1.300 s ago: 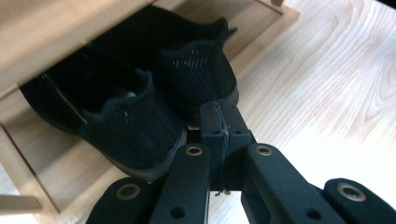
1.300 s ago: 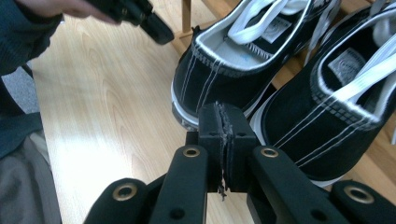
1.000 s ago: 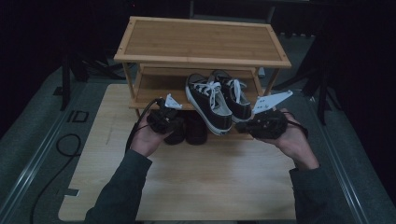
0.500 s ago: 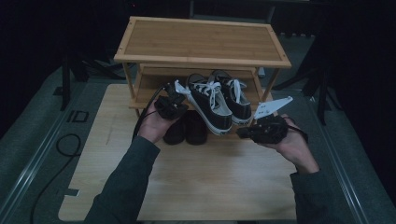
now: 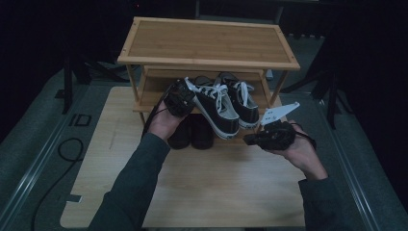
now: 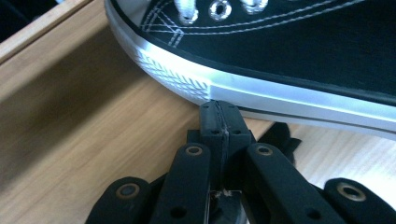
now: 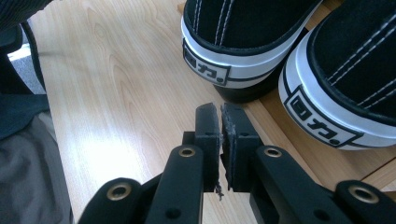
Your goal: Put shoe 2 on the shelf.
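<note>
the right gripper (image 5: 251, 140) hovers over the wooden board (image 5: 202, 183), jaws pressed together on nothing, just short of the sneakers' heels. the left gripper (image 6: 218, 106), also closed and empty, noses against the white sole of the left sneaker (image 5: 214, 108). both black sneakers (image 5: 243, 101) sit on the bamboo rack's (image 5: 207, 45) lower shelf, heels overhanging its front edge.

A pale wooden board (image 5: 192, 187) covers the table's middle, on grey matting (image 5: 29, 144). At twelve o'clock stands a bamboo rack (image 5: 207, 43). A black cable (image 5: 67, 149) loops at nine o'clock. The room behind is dark, with black stand legs (image 5: 332, 96) at two o'clock.
</note>
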The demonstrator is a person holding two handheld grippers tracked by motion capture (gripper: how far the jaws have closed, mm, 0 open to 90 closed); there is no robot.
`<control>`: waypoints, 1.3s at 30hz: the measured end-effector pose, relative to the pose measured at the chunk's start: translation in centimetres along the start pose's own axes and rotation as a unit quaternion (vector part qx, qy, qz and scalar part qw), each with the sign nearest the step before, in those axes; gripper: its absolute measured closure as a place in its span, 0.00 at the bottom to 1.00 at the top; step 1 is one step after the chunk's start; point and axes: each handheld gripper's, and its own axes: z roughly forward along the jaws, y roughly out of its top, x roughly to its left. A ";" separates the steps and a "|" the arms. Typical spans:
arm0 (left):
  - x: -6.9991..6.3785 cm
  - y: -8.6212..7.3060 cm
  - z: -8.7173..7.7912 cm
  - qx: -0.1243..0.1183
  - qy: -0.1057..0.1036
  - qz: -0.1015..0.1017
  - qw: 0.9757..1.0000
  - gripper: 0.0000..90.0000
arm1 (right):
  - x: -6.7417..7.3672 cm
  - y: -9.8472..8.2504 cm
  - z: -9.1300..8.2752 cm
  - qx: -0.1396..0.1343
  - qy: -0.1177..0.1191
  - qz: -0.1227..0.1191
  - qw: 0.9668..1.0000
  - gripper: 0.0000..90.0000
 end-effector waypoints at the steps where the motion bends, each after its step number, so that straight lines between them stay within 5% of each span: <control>1: 0.0 0.1 0.1 0.001 0.000 0.000 1.000 1.00 | 0.0 0.0 0.0 -0.001 0.000 -0.001 1.000 0.95; 5: -0.3 0.4 0.4 0.004 0.021 0.011 1.000 1.00 | -0.1 -0.2 0.2 -0.001 0.001 0.004 1.000 0.95; 20: 0.6 0.5 1.2 0.002 0.028 -0.013 1.000 1.00 | 0.2 0.1 1.0 -0.008 0.008 -0.002 1.000 0.96; 39: 1.3 -0.2 0.4 0.006 0.005 -0.008 1.000 1.00 | 1.2 1.0 1.3 -0.032 0.032 -0.030 0.999 0.97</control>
